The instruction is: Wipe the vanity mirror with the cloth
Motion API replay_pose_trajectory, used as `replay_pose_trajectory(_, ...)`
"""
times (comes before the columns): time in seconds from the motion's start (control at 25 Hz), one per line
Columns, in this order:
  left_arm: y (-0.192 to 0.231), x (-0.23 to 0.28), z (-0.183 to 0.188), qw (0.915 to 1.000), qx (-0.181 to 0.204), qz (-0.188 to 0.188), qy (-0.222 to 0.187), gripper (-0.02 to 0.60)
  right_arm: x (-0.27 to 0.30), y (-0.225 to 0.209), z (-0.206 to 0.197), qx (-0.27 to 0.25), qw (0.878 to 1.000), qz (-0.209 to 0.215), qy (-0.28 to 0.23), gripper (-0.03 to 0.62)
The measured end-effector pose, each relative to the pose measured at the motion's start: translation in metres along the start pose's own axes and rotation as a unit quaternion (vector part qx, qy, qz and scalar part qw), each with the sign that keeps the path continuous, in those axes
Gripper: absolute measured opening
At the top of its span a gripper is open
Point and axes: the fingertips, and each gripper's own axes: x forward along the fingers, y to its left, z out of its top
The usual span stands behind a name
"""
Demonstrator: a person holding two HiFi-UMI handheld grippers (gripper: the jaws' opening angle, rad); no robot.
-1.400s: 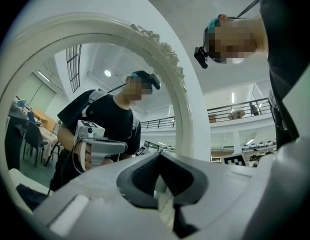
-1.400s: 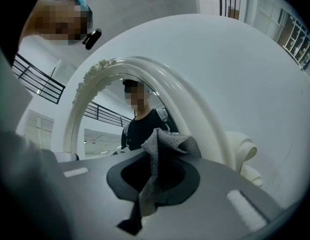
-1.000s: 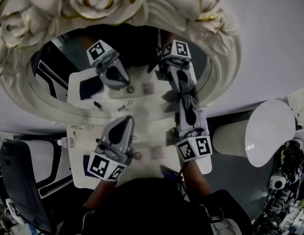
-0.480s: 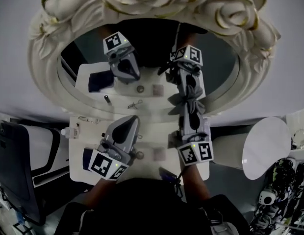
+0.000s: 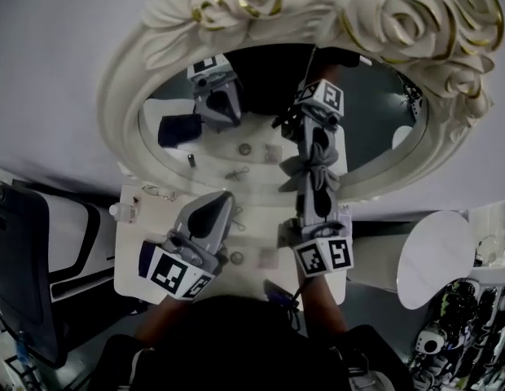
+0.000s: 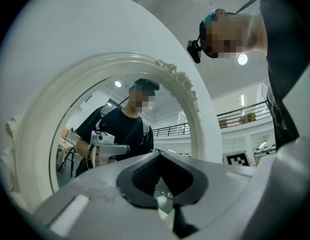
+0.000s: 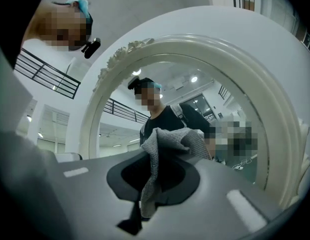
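Note:
The oval vanity mirror [image 5: 375, 112] stands in an ornate white frame [image 5: 147, 63] with gold-edged roses on top. A grey cloth [image 5: 309, 168] is bunched against the lower part of the glass, with my right gripper [image 5: 315, 184] shut on it. The right gripper view shows the cloth [image 7: 167, 144] sticking out of the right gripper [image 7: 155, 186] toward the frame [image 7: 275, 114]. My left gripper [image 5: 217, 200] hovers just below the mirror's lower rim, shut and holding nothing. In the left gripper view the left gripper [image 6: 167, 189] points at the frame [image 6: 195, 109]. Both grippers are reflected in the glass.
The mirror stands on a white table [image 5: 142, 247] with a small bottle [image 5: 120, 211] and other small items. A white round shade [image 5: 432, 255] is at the right, a dark chair [image 5: 24, 251] at the left. The mirror reflects a person in black.
The head view has swung left, so the mirror now sits further right and higher in the picture. Both grippers keep about the same places, the cloth still at the lower glass.

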Motion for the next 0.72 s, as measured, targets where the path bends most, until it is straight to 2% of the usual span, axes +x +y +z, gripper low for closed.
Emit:
replay_pose_trajectory(0.2, 0.000, -0.010, 0.013, 1.0000, 0.000, 0.004, -0.007, 0.003, 0.010, 0.029, 0.001, -0.004, 1.000, 0.024, 0.006, 0.017)
replay_pose_trajectory(0.72, 0.047, -0.064, 0.035, 0.9989, -0.006, 0.033, -0.032, 0.003, 0.055, 0.129, -0.039, -0.001, 0.995, 0.102, 0.023, 0.017)
